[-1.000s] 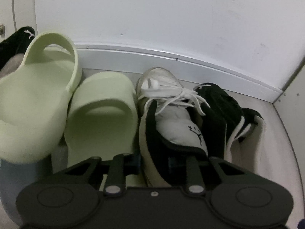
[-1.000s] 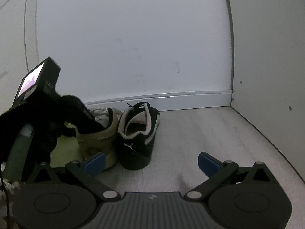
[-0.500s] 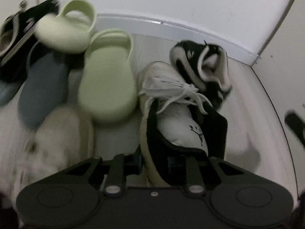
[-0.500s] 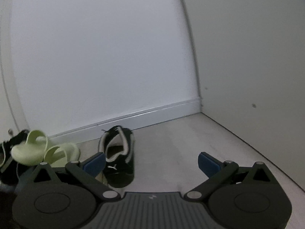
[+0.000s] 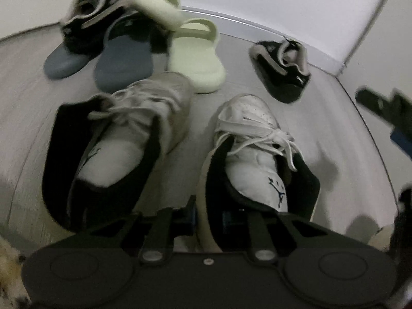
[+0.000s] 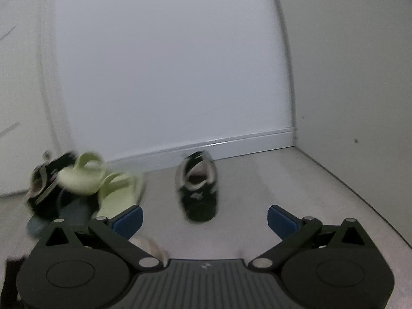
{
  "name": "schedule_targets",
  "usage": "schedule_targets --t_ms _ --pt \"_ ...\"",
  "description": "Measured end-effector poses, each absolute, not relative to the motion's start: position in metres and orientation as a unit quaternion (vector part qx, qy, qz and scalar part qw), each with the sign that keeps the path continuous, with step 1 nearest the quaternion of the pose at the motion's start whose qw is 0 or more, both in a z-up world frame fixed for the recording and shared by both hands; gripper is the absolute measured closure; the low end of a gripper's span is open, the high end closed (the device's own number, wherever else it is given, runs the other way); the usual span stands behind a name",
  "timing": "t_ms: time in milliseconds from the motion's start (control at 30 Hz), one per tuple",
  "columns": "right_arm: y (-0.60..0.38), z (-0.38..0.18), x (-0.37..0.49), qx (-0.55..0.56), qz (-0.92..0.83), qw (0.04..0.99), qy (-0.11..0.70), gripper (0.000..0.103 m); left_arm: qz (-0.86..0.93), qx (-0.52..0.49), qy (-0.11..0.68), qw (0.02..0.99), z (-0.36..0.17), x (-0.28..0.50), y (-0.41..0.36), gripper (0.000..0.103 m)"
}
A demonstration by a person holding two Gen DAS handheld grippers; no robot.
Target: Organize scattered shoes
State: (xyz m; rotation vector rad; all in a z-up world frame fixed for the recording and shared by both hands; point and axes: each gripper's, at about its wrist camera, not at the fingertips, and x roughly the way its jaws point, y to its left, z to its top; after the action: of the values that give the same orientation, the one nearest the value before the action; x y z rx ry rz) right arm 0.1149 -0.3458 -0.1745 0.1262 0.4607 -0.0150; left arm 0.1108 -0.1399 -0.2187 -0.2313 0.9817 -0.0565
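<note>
My left gripper [image 5: 208, 215] is shut on the heel collar of a white high-top sneaker [image 5: 253, 139] with a black lining, held above the floor. Its matching white sneaker [image 5: 121, 149] lies to the left. Farther back are a pale green slide [image 5: 197, 59], a second green slide [image 5: 159, 7] tipped on the pile, two blue-grey slides [image 5: 121, 59], a black sneaker [image 5: 95, 15] and another black sneaker [image 5: 283, 69] alone near the baseboard. My right gripper [image 6: 204, 217] stands open and empty, with the lone black sneaker [image 6: 198, 188] ahead and the green slides [image 6: 113, 185] to the left.
A white wall with a baseboard [image 6: 231, 141] closes the back, and a side panel [image 6: 360, 77] closes the right. Pale floor [image 6: 296, 180] lies between the lone black sneaker and the right panel. The right gripper's finger [image 5: 381, 108] shows at the left wrist view's right edge.
The left gripper has pulled back and up with the white sneaker, away from the wall; the second white sneaker has come into view. The right gripper has drawn back too, staying open.
</note>
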Motion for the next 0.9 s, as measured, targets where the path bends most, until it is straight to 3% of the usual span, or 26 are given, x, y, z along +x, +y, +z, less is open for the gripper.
schedule_targets --t_ms 233,300,367,433,467,500,600,767,900 --pt "-0.326 -0.168 0.092 0.079 0.049 0.962 0.256 0.001 -0.081 -0.105 0.434 0.891 -0.204 0.100 -0.119 0.082" --pt "-0.317 -0.168 0.084 0.110 0.078 0.950 0.281 0.001 -0.104 -0.101 0.424 0.894 -0.190 0.095 -0.103 0.069" --pt "-0.307 -0.168 0.075 0.125 0.095 0.940 0.303 0.002 -0.133 -0.112 0.414 0.893 -0.177 0.089 -0.083 0.065" --pt "-0.290 -0.172 0.066 0.134 0.115 0.926 0.333 0.011 -0.145 -0.125 0.403 0.895 -0.171 0.085 -0.070 0.057" --pt "-0.277 -0.175 0.062 0.138 0.129 0.917 0.352 0.012 -0.128 -0.123 0.388 0.904 -0.165 0.081 -0.061 0.048" --pt "-0.273 -0.176 0.060 0.137 0.133 0.914 0.358 0.013 -0.112 -0.121 0.372 0.913 -0.159 0.078 -0.051 0.046" --pt "-0.243 -0.184 0.054 0.077 0.133 0.915 0.373 0.014 -0.091 -0.133 0.345 0.925 -0.148 0.074 -0.027 0.044" --pt "-0.204 -0.197 0.047 -0.115 0.105 0.922 0.353 0.018 -0.037 -0.120 0.336 0.934 -0.161 0.078 -0.003 0.044" --pt "-0.204 -0.198 0.045 -0.150 0.098 0.919 0.352 0.019 -0.048 -0.122 0.344 0.930 -0.173 0.084 -0.004 0.044"
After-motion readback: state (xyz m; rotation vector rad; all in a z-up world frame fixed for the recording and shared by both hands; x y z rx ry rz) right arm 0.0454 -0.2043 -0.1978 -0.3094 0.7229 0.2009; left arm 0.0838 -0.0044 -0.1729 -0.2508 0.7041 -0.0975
